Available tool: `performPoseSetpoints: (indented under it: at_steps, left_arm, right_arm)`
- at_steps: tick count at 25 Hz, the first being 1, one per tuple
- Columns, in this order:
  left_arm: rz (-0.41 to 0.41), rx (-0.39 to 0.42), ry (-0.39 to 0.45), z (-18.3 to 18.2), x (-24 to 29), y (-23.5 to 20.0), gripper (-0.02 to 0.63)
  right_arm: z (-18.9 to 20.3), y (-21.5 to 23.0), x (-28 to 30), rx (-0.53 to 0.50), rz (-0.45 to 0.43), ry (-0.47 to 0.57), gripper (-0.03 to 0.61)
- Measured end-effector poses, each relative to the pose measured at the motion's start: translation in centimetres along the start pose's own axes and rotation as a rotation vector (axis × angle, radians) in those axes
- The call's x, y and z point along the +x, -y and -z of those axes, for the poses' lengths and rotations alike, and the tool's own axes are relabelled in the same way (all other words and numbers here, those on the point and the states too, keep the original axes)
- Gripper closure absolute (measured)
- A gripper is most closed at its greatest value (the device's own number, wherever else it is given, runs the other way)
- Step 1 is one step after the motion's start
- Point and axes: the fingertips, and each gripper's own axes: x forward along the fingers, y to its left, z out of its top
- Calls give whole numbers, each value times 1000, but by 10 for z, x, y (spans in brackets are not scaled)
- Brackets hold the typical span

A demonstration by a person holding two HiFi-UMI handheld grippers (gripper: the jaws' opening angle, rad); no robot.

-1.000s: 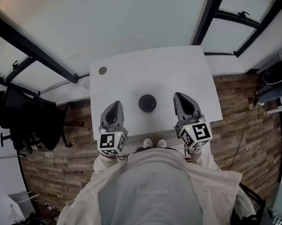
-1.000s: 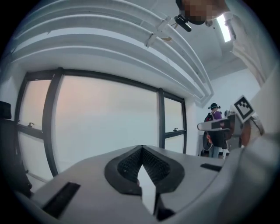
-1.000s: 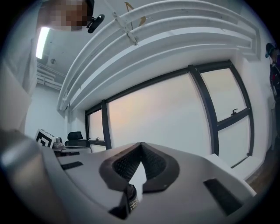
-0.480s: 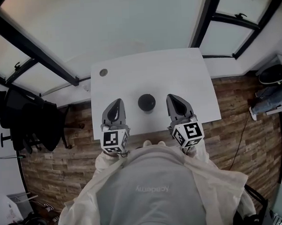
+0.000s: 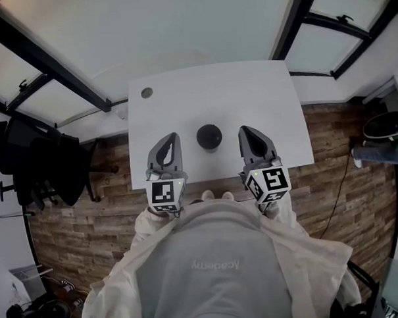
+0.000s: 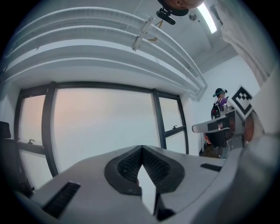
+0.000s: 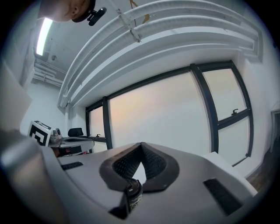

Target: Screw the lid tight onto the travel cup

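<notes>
The black travel cup (image 5: 209,137), seen from above with its dark round lid on top, stands on the white table (image 5: 209,95) near the front edge. My left gripper (image 5: 173,137) hovers to the cup's left and my right gripper (image 5: 244,130) to its right, both apart from it and pointing level toward the windows. In the left gripper view the ribbed pads meet at the tip of the left gripper (image 6: 142,148) with nothing between them. The right gripper (image 7: 141,144) shows the same in its own view. The cup is in neither gripper view.
A round cable grommet (image 5: 147,93) sits at the table's far left corner. A black office chair (image 5: 44,165) stands left of the table on the wooden floor (image 5: 331,162). Another person's legs (image 5: 383,144) are at the right edge. Large windows lie beyond the table.
The left gripper has rolled a little, so its marker cube now faces up squarely. The right gripper edged slightly inward toward the cup. Both jaws stayed shut.
</notes>
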Motion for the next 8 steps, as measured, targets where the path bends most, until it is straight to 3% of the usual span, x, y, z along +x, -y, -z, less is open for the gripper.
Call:
performPoseSetpoints:
  at_steps: [8]
  left_arm:
    - [-5,7,1,5,-2,-3,607]
  right_arm:
    - [5,-3,2,-4,3,-4,557]
